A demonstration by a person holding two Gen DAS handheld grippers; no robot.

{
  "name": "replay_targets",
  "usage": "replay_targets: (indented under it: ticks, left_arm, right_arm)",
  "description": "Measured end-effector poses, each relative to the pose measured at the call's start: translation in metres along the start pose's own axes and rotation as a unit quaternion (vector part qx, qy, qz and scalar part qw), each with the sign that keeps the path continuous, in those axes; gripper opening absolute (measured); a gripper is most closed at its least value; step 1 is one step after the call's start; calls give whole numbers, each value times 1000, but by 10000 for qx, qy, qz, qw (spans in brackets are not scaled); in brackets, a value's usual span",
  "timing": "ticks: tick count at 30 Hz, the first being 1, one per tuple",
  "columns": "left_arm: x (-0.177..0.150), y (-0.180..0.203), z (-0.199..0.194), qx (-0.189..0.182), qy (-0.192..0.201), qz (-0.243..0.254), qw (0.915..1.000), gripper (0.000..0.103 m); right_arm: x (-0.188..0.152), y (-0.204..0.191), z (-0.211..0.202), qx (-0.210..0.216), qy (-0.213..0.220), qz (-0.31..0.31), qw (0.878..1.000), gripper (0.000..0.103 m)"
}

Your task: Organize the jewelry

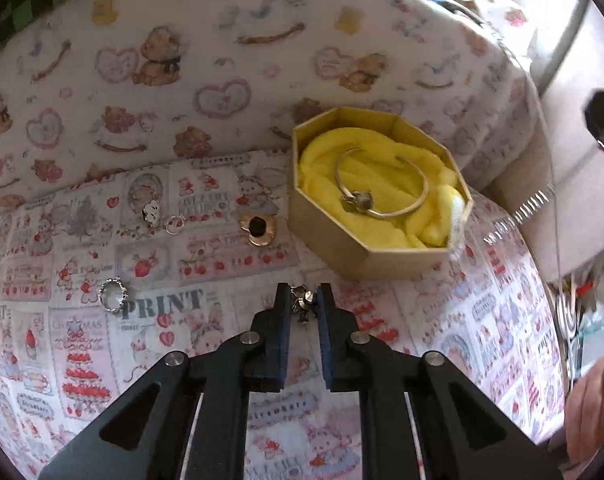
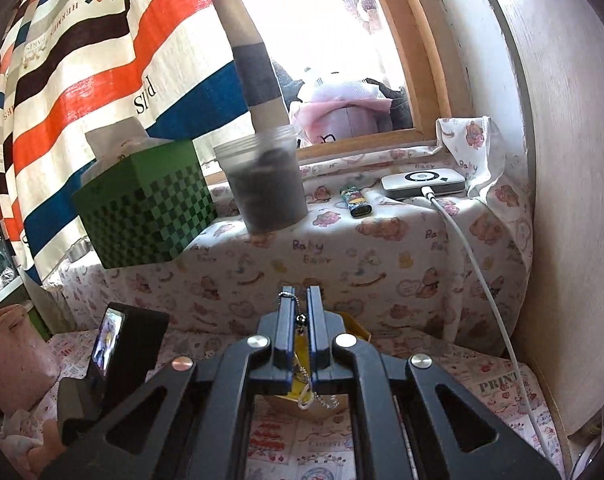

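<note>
Below, a printed cloth (image 1: 230, 264) covers what seems a bed.

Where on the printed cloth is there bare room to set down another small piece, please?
Free: the cloth between the crown ring, the gold brooch and the left claw. Crowded: the octagonal box, where the bangle fills the yellow lining.
</note>
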State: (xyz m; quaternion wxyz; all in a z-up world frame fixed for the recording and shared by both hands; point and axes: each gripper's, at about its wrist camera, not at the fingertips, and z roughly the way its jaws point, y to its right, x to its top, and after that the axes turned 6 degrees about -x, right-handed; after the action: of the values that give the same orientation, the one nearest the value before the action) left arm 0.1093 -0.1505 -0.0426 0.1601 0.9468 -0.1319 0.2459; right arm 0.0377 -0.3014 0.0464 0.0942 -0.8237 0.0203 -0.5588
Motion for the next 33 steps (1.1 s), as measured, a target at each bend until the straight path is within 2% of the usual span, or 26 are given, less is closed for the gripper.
replay_targets:
  ticks: [2,5,7,9,11,14,17,20,24,30,33]
  left_arm:
    - [-2,3,-11,59,117,3,9999,11]
    - [-1,3,-35,-88,311,-35,9995,11]
    - [2,5,-54,-100,547,7,9985,11]
    - [9,9,-70,53,804,60,9967,11]
    - [17,8,-80,-37,933,83,9956,11]
    - [34,5,-84,-363,945,-100,9948,11]
    - [44,5,-76,-429,987,-178,9940,11]
    - [53,10,-59,-615,778,-275,9947,11]
    - [53,18,-43,-308,687,-121,9971,11]
    - [50,14,-39,-269,707,-82,9971,11]
    - [53,14,-38,-380,729,-5,9966,11]
  right_arm:
    - [1,0,-1,52,39,16,10000,5]
    - [0,-3,-3,90,69,-16,9999,5]
    - [0,-3,-3,209,80,39,9997,5]
    - [1,-3,-7,204,197,23,9996,5]
    - [2,-4,-9,177,276,-4,9995,5]
    - [6,-9,-9,216,292,-45,9993,5]
    - [13,-17,-1,119,289,-162,9994,5]
    - [17,-23,7,-53,262,-211,9994,5]
    - [17,-23,23,-326,106,-247,9991,5]
    - [7,-6,59,-95,-385,-1,9992,5]
    - [2,-1,66,42,-524,137,9985,5]
